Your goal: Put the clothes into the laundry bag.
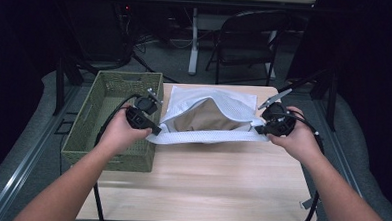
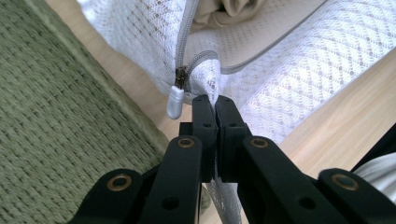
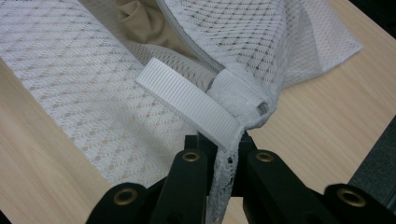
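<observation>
- Two grippers, one mesh bag [image 1: 209, 116]: left gripper [image 1: 153, 127] pinches its basket-side [image 1: 111, 118] corner, right gripper [image 1: 259, 129] its far corner.
- Bag's long axis runs straight between them, mouth gaping.

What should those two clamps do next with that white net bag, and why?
Probably keep both ends pinched and carry the mesh bag sideways over the green basket. The left gripper is shut on the mesh beside the zipper pull, the right gripper on the end by the ribbed loop. The bag gapes open with beige cloth inside, so letting go could spill it.
</observation>
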A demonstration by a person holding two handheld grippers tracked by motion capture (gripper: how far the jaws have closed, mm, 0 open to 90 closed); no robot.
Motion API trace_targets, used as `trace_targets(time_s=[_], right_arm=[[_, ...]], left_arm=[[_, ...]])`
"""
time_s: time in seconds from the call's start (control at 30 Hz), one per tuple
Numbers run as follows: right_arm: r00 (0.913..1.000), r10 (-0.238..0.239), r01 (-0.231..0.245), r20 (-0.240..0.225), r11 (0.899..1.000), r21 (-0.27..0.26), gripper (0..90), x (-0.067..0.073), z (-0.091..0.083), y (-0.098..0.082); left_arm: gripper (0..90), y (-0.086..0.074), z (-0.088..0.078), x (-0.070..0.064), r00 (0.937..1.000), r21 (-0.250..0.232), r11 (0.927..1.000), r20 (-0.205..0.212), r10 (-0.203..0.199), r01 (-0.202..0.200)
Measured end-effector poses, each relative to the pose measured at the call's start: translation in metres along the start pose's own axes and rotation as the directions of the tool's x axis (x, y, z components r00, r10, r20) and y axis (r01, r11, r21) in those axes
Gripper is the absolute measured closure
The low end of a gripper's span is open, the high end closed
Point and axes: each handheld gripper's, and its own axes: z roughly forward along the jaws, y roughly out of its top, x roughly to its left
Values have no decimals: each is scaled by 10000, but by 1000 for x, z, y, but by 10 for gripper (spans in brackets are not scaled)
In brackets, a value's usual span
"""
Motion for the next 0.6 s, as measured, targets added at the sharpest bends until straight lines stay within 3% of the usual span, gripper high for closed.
trace_targets(time_s=[0.37, 0.6], right_arm=[[9997, -8, 2, -231, 9996, -271, 883, 15, 6, -31], [9994, 132, -146, -309, 9990, -424, 881, 27, 12, -53]], left_arm=[[883, -29, 20, -19, 9997, 30, 9997, -95, 247, -247], [882, -52, 31, -25, 9999, -194, 9998, -121, 76, -78]])
